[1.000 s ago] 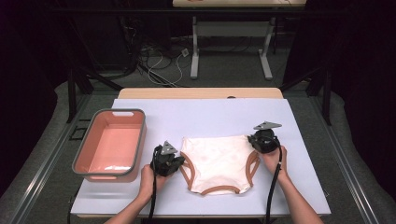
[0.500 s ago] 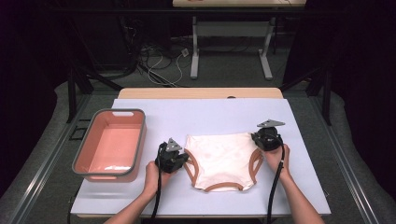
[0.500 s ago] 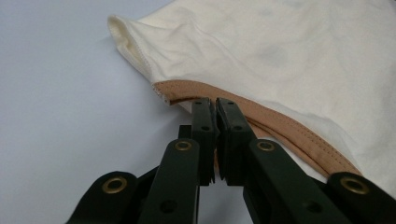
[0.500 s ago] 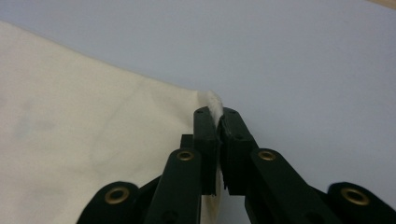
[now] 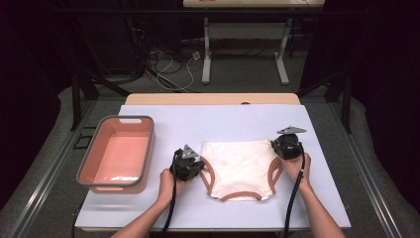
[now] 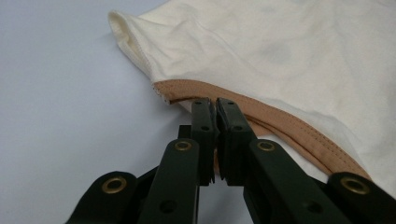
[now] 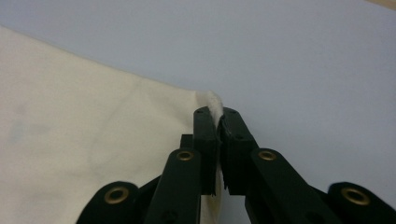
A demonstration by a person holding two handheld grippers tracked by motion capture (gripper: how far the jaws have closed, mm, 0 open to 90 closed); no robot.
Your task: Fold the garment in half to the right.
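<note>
Left gripper is clamped tight on the tan trim of the cream underwear, and the right gripper pinches its far corner. Underwear lies flat mid-tabletop, pink bin off left.

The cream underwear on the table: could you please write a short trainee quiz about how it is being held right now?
1. True or false: both grippers are shut on the underwear.
2. What does the left gripper pinch? A) the brown trim B) the pink bin C) the cable
3. Where does the pink bin stand relative to the underwear in the high view?

Key: 1. True; the right gripper clamps a cream corner. 2. A. 3. To its left, apart from it, on the table.
</note>
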